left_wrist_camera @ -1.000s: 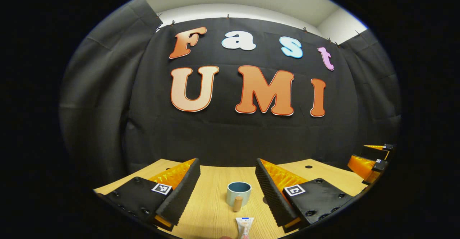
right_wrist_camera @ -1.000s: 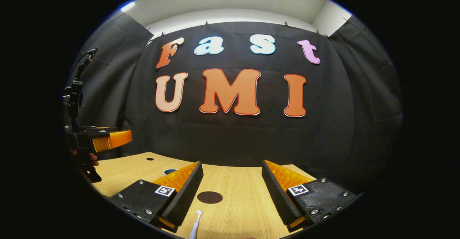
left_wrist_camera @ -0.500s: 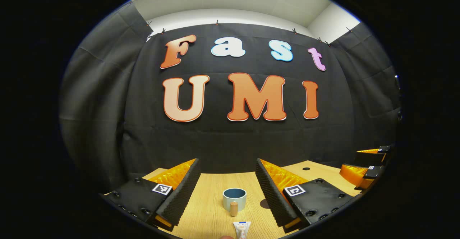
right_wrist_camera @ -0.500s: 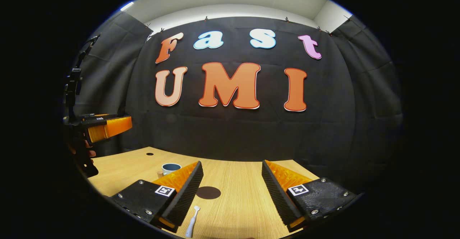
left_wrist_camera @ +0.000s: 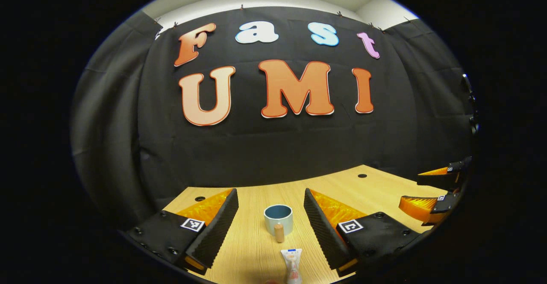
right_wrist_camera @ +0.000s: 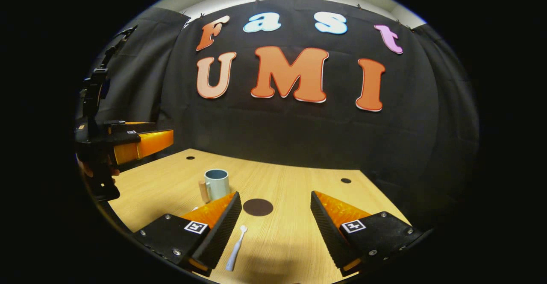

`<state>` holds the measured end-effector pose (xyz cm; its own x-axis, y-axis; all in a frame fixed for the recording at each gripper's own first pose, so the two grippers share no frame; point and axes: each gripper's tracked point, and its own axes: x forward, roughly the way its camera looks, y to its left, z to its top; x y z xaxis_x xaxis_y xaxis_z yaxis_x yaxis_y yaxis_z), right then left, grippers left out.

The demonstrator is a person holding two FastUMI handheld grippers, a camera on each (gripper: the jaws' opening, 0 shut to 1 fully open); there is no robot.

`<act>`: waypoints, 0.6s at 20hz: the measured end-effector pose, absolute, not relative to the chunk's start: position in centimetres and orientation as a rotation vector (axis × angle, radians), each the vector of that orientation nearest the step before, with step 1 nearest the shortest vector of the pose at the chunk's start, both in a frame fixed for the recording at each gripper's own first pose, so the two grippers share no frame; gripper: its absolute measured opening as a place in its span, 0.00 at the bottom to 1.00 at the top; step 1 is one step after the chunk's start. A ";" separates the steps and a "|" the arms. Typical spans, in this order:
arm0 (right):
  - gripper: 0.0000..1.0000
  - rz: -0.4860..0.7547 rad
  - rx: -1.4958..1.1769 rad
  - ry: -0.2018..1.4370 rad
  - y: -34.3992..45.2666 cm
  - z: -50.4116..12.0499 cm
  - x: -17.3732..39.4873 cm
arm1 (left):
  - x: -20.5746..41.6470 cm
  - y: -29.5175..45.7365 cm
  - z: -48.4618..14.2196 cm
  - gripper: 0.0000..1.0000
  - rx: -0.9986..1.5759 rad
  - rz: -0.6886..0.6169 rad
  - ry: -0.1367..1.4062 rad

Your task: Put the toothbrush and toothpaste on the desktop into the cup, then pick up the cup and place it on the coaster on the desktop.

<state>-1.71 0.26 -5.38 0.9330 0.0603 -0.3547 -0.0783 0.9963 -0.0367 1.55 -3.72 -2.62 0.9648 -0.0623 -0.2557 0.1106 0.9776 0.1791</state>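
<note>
Toothpaste (left_wrist_camera: 292,265) lies just ahead of my left gripper (left_wrist_camera: 271,215), fingers spread, with cup (left_wrist_camera: 278,219) beyond it. Toothbrush (right_wrist_camera: 236,248) lies between my right gripper's (right_wrist_camera: 275,220) spread fingers, coaster (right_wrist_camera: 257,207) farther ahead.

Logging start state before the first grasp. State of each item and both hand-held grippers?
cup: upright on the desk, empty as far as visible
toothpaste: lying on the desk, ungrasped
toothbrush: lying on the desk, ungrasped
coaster: flat, bare
left hand-held gripper: open, holding nothing
right hand-held gripper: open, holding nothing
</note>
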 end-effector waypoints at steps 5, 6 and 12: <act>0.96 0.101 0.035 0.584 0.8 -9.1 -2.7 | 2.0 -3.5 -5.3 0.95 0.200 -0.120 0.410; 0.96 0.101 0.041 0.618 0.8 -9.8 -2.8 | 2.0 -3.8 -5.9 0.95 0.190 -0.137 0.442; 0.95 0.126 0.073 0.763 1.2 -12.4 -3.3 | 1.5 -6.3 -11.4 0.95 0.133 -0.262 0.684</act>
<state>-3.32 1.21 -12.37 0.7158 0.1398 -0.6842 -0.0868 0.9900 0.1114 1.49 -6.28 -11.40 0.7439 -0.1952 -0.6392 0.2818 0.9588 0.0351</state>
